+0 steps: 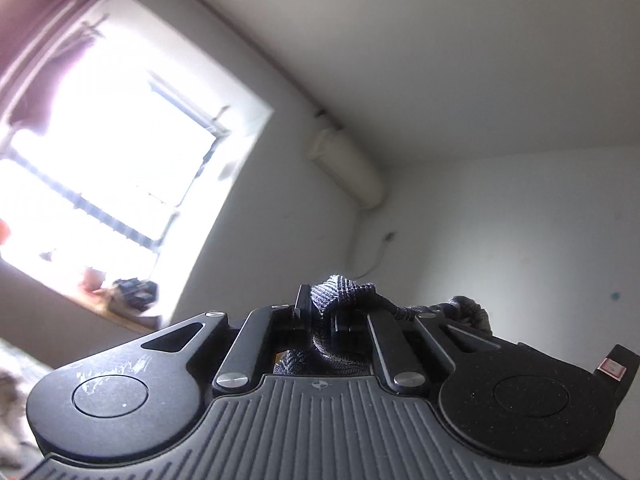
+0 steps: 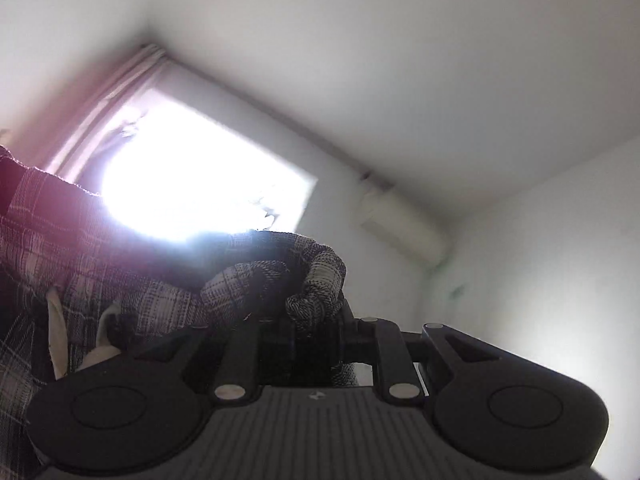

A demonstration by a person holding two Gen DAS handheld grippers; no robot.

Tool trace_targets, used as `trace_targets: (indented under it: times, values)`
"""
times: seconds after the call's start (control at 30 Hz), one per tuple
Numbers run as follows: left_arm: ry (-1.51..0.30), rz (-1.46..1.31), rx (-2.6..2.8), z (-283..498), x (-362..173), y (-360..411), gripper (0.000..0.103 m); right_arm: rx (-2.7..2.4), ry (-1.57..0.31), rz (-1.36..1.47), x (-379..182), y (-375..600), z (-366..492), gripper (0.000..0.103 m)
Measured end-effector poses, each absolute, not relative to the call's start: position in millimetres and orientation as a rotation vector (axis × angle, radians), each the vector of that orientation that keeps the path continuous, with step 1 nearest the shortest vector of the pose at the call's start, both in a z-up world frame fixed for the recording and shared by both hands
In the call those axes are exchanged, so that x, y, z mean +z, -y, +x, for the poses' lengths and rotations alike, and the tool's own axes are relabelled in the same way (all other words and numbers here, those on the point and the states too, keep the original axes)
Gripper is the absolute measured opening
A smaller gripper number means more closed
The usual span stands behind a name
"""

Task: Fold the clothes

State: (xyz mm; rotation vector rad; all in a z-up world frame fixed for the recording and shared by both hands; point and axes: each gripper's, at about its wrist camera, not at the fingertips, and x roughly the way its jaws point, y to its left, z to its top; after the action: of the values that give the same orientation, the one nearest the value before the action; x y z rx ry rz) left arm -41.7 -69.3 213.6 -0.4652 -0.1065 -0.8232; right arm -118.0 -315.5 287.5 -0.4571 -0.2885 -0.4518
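Note:
Both cameras point up at the ceiling. My left gripper (image 1: 320, 320) is shut on a bunched fold of grey checked cloth (image 1: 344, 292); more of that cloth pokes out past the right finger. My right gripper (image 2: 316, 320) is shut on a rolled edge of the same dark plaid garment (image 2: 316, 284). In the right wrist view the garment hangs away to the left as a wide sheet, with pale drawstrings (image 2: 56, 328) dangling from it. The rest of the garment lies below both views.
A bright window (image 1: 120, 152) with a reddish curtain (image 1: 36, 40) fills the left. A wall air conditioner (image 1: 348, 168) sits near the room corner, also visible in the right wrist view (image 2: 404, 224). Items stand on the window sill (image 1: 132, 292).

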Motion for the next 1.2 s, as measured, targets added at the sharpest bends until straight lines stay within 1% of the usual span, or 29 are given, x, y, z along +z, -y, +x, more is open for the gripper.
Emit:
trace_targets:
  times: [0.27, 0.37, 0.43, 0.53, 0.57, 0.63, 0.73, 0.77, 0.87, 0.97, 1.07, 1.13, 1.17, 1.2]
  values:
    - [-0.147, -0.446, -0.531, 7, 86, -40, 0.006, -0.145, 0.048, -0.396, 166, 226, -5, 0.019]
    - [-0.216, -0.442, -0.420, 11, 51, -83, 0.006, -0.036, -0.035, -0.405, 125, 186, 34, 0.019]
    - [-0.264, -0.461, -0.359, 5, 30, -114, 0.006, 0.038, -0.077, -0.434, 106, 158, 46, 0.019]
    - [-0.354, -0.517, -0.277, -10, -1, -150, 0.006, 0.157, -0.097, -0.527, 90, 101, 39, 0.019]
    - [-0.377, -0.532, -0.251, -18, -9, -161, 0.006, 0.196, -0.094, -0.572, 89, 72, 33, 0.019]
    - [-0.410, -0.565, -0.204, -27, -17, -179, 0.006, 0.275, -0.085, -0.641, 78, 35, 46, 0.019]
    - [-0.445, -0.619, -0.136, -33, -27, -202, 0.006, 0.382, -0.095, -0.705, 65, -3, 64, 0.019]
    - [-0.453, -0.637, -0.116, -39, -32, -210, 0.006, 0.419, -0.105, -0.712, 41, -7, 58, 0.019]
    - [-0.479, -0.662, -0.051, -39, -41, -227, 0.006, 0.519, -0.144, -0.706, 14, -18, 63, 0.019]
    - [-0.544, -0.674, 0.003, -29, -56, -241, 0.007, 0.611, -0.235, -0.666, -3, -29, 86, 0.019]
    - [-0.649, -0.691, 0.048, -14, -83, -255, 0.014, 0.692, -0.382, -0.650, -32, -56, 131, 0.020]
    - [-0.699, -0.699, 0.074, -9, -97, -262, 0.023, 0.710, -0.480, -0.665, -59, -69, 146, 0.023]
    - [-0.718, -0.706, 0.086, -9, -103, -264, 0.025, 0.719, -0.535, -0.672, -72, -76, 158, 0.025]
    - [-0.730, -0.713, 0.095, -10, -108, -265, 0.028, 0.715, -0.567, -0.670, -80, -78, 162, 0.035]
